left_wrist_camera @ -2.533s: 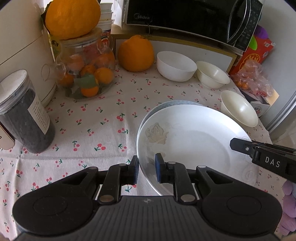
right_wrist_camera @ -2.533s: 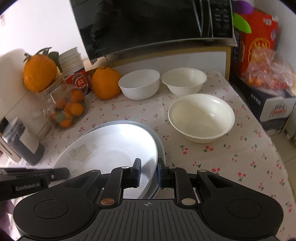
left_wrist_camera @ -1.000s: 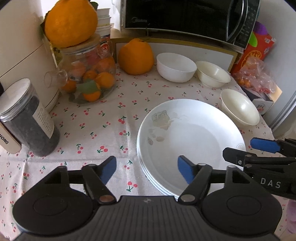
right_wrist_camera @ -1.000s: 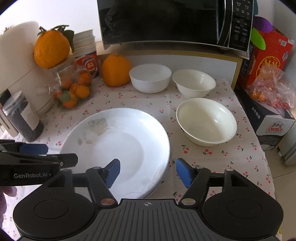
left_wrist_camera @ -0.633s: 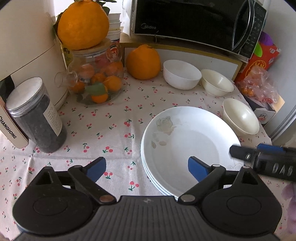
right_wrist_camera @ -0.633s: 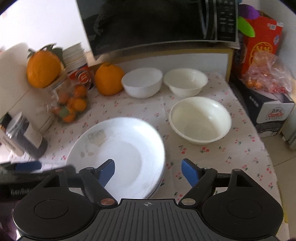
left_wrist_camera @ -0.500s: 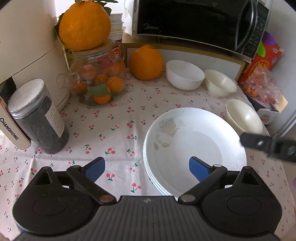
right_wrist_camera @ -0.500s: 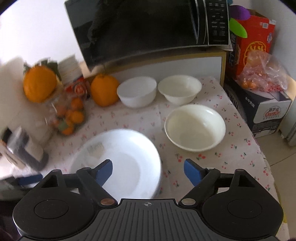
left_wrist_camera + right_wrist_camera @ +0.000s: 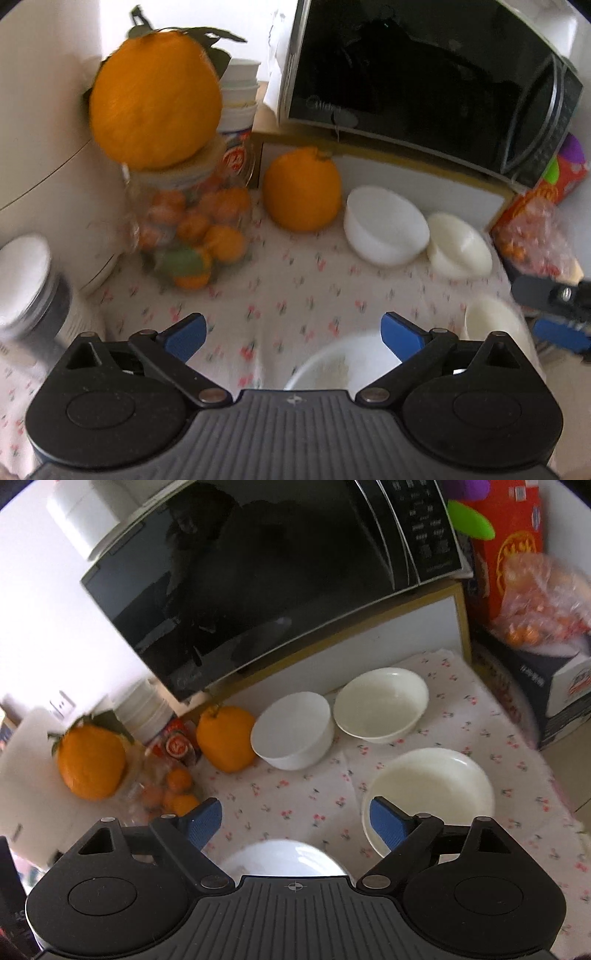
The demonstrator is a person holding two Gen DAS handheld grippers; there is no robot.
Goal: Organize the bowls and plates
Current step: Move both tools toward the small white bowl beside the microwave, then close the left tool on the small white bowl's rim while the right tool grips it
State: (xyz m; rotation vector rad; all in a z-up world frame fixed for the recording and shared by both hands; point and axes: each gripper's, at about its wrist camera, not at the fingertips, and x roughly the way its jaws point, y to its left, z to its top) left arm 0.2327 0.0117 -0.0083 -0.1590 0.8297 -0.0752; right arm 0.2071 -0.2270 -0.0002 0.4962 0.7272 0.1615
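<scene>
A stack of white plates [image 9: 325, 369] lies on the cherry-print tablecloth [image 9: 295, 280], just under and in front of my left gripper [image 9: 293, 334]. Its jaws are opening, with nothing between them. In the right wrist view the same plates [image 9: 284, 860] sit low between the fingers of my right gripper [image 9: 295, 821], which is open and empty. A large cream bowl [image 9: 430, 790] is at its right fingertip. A white bowl [image 9: 293, 731] and a cream bowl [image 9: 382, 703] stand at the back. The right gripper [image 9: 554, 314] shows at the right edge of the left wrist view.
A black microwave [image 9: 277, 576] stands on a shelf behind the bowls. An orange fruit [image 9: 301, 188], a glass jar of small oranges [image 9: 192, 229] with a big orange [image 9: 155, 99] on top, and a dark canister [image 9: 29, 288] fill the left. A red box [image 9: 509, 542] and bagged fruit [image 9: 543, 598] are at the right.
Both grippers let go of the top plate on the stack, opened wide, and drew back and up. The plates have slid to the bottom of both views.
</scene>
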